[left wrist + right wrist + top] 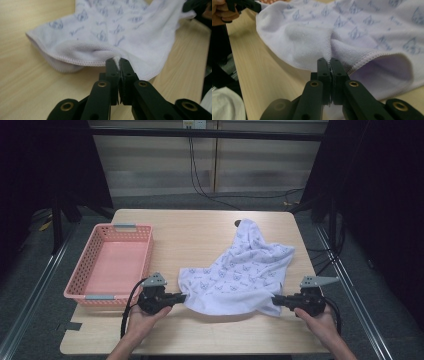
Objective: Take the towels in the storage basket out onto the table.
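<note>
Got my left claw and right claw both pinched on the towel's near edge, lower middle of frame. Corners are grabbed, but it's crumpled on the table; pink basket at left sits empty.

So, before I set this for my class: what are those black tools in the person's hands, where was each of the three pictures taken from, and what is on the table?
A person holds a hand-held two-jaw gripper in each hand; there is no robot arm. The high view looks down from above the person's side of the wooden table. The other two pictures come from cameras riding on each gripper, looking along its black jaws. On the table sit an empty pink plastic basket and a white towel with a blue print. The left gripper is shut on the towel's near edge, and the right gripper is shut on the same edge farther along.
</note>
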Demonstrator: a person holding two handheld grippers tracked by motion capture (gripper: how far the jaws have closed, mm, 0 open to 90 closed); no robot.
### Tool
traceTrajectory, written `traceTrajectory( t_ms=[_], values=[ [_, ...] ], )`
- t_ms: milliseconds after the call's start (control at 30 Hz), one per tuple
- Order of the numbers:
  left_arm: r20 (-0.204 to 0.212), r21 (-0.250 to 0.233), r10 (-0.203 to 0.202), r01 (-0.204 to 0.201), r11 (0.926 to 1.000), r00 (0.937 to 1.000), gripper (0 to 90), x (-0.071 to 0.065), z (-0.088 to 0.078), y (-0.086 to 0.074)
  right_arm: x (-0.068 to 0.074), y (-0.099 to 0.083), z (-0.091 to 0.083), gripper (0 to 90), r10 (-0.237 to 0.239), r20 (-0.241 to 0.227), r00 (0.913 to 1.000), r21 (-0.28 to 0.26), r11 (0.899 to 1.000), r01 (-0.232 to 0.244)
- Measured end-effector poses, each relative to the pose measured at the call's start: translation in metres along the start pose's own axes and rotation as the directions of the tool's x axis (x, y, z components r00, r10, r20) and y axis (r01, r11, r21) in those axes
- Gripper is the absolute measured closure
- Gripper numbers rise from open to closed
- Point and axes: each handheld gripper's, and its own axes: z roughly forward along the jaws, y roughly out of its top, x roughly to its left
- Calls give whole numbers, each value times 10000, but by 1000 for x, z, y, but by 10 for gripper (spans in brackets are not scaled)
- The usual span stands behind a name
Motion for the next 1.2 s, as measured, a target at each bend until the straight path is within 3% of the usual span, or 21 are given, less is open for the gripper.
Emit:
traceTrajectory(
  t_ms=[100,333,467,633,767,867,933,1000,1067,1133,1200],
  values=[
    [194,-497,31,-22,9988,9998,876,2,-4,15,-3,19,-5,883,-133,14,9999,-577,9982,133],
    [362,-1545,-528,578,9863,9979,876,11,-15,37,-14,59,-22,883,-24,-29,10000,-1740,9847,19],
    [214,-1890,-374,408,9811,9991,877,11,-24,55,-17,84,-34,883,-107,207,9997,-2170,9761,150],
    [-60,-2280,-1,-12,9737,10000,877,11,-35,99,-21,124,-39,883,-273,563,9980,-2641,9636,413],
    [-298,-2679,145,-220,9632,9995,877,12,-49,129,-25,156,-43,884,-277,850,9960,-2950,9541,517],
    [-323,-3182,142,-237,9477,9994,877,12,-63,144,-23,176,-51,884,-371,1022,9941,-3207,9447,682],
    [-387,-3466,295,-411,9371,9988,878,8,-74,153,-18,189,-62,884,-538,1033,9932,-3611,9284,878],
    [-325,-3625,479,-565,9303,9983,878,1,-83,158,-12,199,-75,884,-693,1077,9918,-3919,9138,1064],
    [-459,-3519,687,-805,9326,9966,878,-7,-90,155,-4,201,-85,884,-848,983,9915,-4207,8994,1186],
    [-317,-3481,797,-858,9335,9963,877,-14,-93,144,3,193,-90,884,-961,938,9909,-4171,9000,1267],
    [-47,-3367,819,-787,9383,9966,877,-22,-95,126,13,176,-90,884,-1108,875,9900,-3759,9166,1359]
  ],
)
